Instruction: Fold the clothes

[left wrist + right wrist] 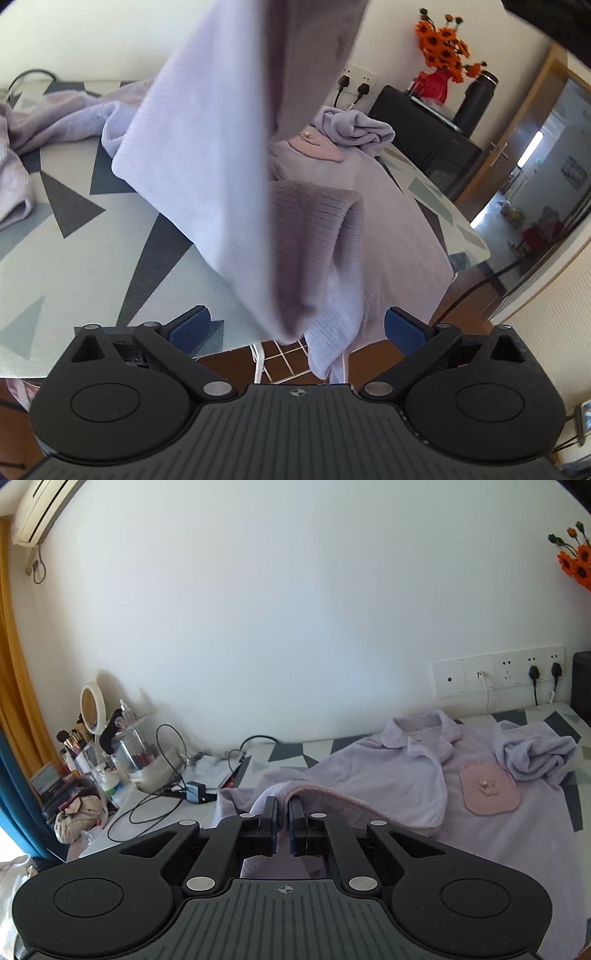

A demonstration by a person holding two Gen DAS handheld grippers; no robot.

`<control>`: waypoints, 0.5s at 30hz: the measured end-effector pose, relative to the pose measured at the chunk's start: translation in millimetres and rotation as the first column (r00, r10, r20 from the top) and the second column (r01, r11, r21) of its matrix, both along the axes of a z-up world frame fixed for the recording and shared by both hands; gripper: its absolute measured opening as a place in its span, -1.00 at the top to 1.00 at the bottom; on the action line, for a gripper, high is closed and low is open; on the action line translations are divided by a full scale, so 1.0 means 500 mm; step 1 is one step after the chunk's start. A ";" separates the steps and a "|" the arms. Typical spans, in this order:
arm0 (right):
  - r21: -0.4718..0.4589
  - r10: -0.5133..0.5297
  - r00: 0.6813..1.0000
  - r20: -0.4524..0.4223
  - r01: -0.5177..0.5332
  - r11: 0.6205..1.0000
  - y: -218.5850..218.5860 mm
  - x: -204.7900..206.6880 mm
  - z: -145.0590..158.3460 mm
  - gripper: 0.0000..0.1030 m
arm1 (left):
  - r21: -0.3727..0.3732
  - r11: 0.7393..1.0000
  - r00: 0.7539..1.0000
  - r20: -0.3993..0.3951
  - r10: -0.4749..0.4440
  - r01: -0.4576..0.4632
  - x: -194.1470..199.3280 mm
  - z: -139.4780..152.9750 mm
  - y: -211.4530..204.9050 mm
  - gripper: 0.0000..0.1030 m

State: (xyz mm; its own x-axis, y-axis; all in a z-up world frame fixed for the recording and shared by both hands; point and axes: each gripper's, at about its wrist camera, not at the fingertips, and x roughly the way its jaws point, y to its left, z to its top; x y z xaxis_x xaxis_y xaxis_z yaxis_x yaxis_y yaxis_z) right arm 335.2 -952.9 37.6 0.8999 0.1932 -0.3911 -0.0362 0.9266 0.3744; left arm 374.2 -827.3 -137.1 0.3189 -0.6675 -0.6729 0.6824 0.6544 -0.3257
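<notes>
Sleeve (207, 155) hangs from the right gripper (282, 821), whose jaws are closed on its cuff; the shirt (388, 775) lies beyond on the worktop (74, 258). Left gripper (295, 326) waits under it, jaws wide and empty.

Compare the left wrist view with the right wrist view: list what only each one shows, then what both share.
Only the left wrist view: the open left tool, a black flask and a wooden doorway.

Only the right wrist view: the right tool shut on a fold of the lilac fabric, a round white mirror and a wall air conditioner.

Both: the lilac pyjama top with its pink pocket, and orange flowers.
</notes>
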 end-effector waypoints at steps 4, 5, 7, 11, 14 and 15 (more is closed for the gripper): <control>0.023 -0.006 0.999 0.050 0.005 1.000 0.000 -0.011 0.027 0.90 | -0.085 0.985 0.988 0.001 0.151 -0.151 0.024 0.024 0.038 -0.99; 0.021 -0.011 0.998 0.059 0.010 1.000 -0.002 -0.013 0.033 0.90 | -0.132 0.973 0.982 -0.028 0.189 -0.191 0.037 0.032 0.058 -0.99; 0.017 -0.022 0.997 0.068 0.021 1.000 -0.007 -0.014 0.041 0.90 | -0.215 0.938 0.962 -0.091 0.256 -0.270 0.060 0.044 0.098 -0.99; 0.018 -0.037 0.997 0.067 0.036 0.999 -0.011 -0.015 0.043 0.90 | -0.213 0.928 0.952 -0.080 0.296 -0.307 0.076 0.044 0.106 -0.99; 0.031 -0.039 0.997 0.068 0.037 0.999 -0.008 -0.013 0.042 0.90 | -0.032 0.942 0.941 -0.069 0.331 -0.334 0.095 0.000 0.059 -0.99; 0.033 -0.041 0.997 0.071 0.038 0.999 -0.006 -0.013 0.043 0.90 | 0.018 0.941 0.939 -0.074 0.337 -0.337 0.099 -0.019 0.050 -0.99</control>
State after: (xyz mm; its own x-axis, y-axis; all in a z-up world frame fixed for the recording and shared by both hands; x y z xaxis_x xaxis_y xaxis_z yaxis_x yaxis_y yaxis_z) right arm 328.9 -956.1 59.3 0.9325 0.1680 -0.3196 -0.0275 0.9157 0.4009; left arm 423.8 -802.2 -146.8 0.4733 -0.5263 -0.7064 0.3954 0.8435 -0.3635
